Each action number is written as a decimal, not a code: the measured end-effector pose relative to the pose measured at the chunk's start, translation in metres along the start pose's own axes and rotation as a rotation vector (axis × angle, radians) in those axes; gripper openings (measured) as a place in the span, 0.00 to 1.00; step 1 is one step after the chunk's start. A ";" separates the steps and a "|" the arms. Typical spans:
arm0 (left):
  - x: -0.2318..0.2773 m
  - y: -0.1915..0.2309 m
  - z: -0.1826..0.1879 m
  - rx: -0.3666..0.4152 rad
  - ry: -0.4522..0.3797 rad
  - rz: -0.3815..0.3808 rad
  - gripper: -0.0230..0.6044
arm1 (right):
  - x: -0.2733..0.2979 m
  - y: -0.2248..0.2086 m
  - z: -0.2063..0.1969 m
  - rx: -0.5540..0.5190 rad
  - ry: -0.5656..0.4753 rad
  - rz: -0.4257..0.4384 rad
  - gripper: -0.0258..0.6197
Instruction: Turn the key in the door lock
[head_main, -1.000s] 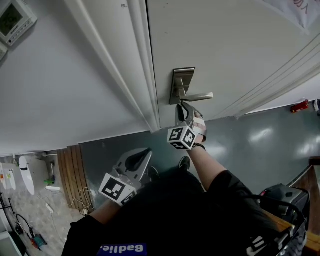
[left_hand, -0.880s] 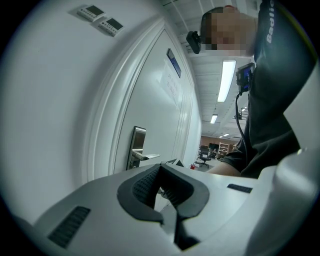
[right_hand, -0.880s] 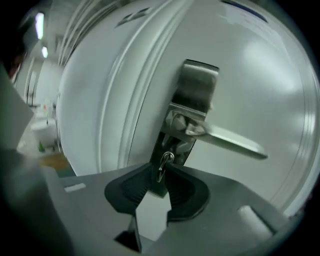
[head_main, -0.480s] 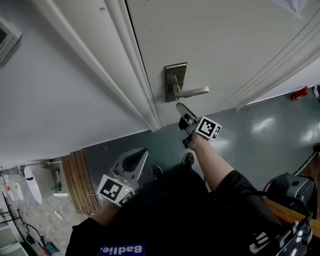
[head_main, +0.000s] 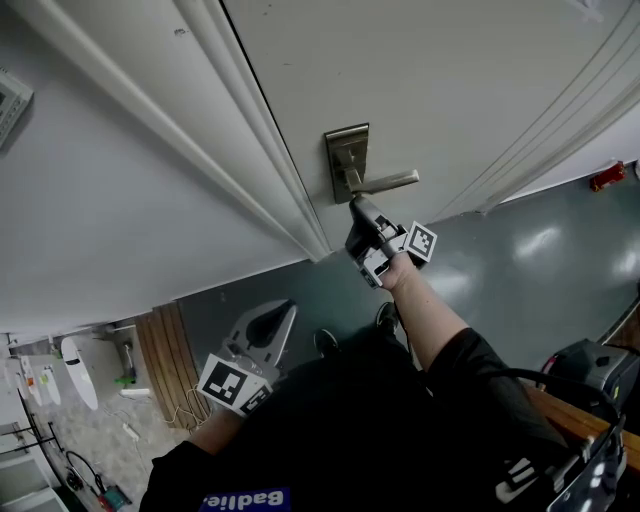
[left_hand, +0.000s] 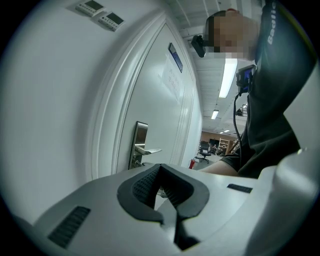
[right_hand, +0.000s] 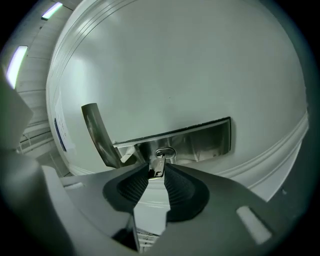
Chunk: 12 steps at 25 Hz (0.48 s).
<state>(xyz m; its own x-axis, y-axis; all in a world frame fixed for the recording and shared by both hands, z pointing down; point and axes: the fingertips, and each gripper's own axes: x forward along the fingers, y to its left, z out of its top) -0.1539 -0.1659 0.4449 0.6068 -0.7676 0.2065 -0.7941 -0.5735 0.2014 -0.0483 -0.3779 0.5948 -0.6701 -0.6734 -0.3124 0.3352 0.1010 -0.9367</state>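
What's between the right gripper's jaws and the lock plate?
The key in the lock plate, its head between the right gripper's jaws, which have just been closing; the right gripper view shows it.

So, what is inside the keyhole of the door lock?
A key sits in the keyhole, its head sticking out. Its blade is hidden inside the lock.
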 end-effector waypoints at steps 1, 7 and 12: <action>0.000 -0.001 0.000 -0.005 0.002 0.002 0.03 | 0.000 0.000 -0.001 0.003 0.009 0.012 0.19; 0.001 -0.006 0.000 -0.006 0.008 0.008 0.03 | 0.001 0.006 -0.003 -0.158 0.052 -0.063 0.18; 0.004 -0.012 0.001 0.000 0.011 0.003 0.03 | 0.002 0.014 -0.006 -0.483 0.116 -0.242 0.15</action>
<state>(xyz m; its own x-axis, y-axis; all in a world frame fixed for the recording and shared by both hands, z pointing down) -0.1418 -0.1623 0.4422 0.6047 -0.7660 0.2180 -0.7959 -0.5711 0.2010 -0.0491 -0.3735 0.5805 -0.7677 -0.6371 -0.0693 -0.1613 0.2967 -0.9413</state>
